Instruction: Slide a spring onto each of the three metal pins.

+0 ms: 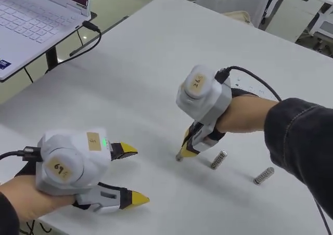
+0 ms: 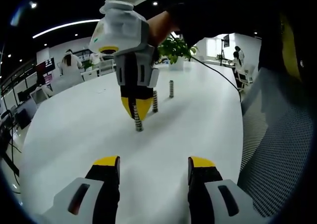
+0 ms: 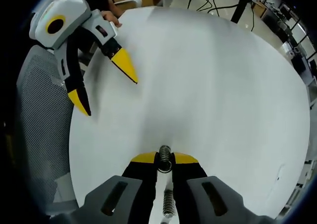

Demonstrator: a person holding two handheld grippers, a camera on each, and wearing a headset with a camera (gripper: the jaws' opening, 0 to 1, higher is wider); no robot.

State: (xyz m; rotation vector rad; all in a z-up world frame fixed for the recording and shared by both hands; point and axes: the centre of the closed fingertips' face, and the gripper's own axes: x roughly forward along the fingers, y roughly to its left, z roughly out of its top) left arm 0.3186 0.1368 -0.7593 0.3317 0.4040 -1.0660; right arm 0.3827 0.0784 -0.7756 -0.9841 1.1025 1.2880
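A laptop (image 1: 36, 16) sits past the table's (image 1: 156, 63) far left edge, with its black cable (image 1: 91, 27) looping beside it. By the near left corner, the left hand-held gripper (image 1: 133, 173) is held with its jaws wide apart and nothing between them. Toward the middle, the right hand-held gripper (image 1: 183, 153) points down, clamped on a spring (image 3: 165, 160) that stands on the table. A second spring (image 1: 219, 160) stands just to its right, and a third spring (image 1: 264, 175) stands further right, nearer the near edge. Nothing lies between them.
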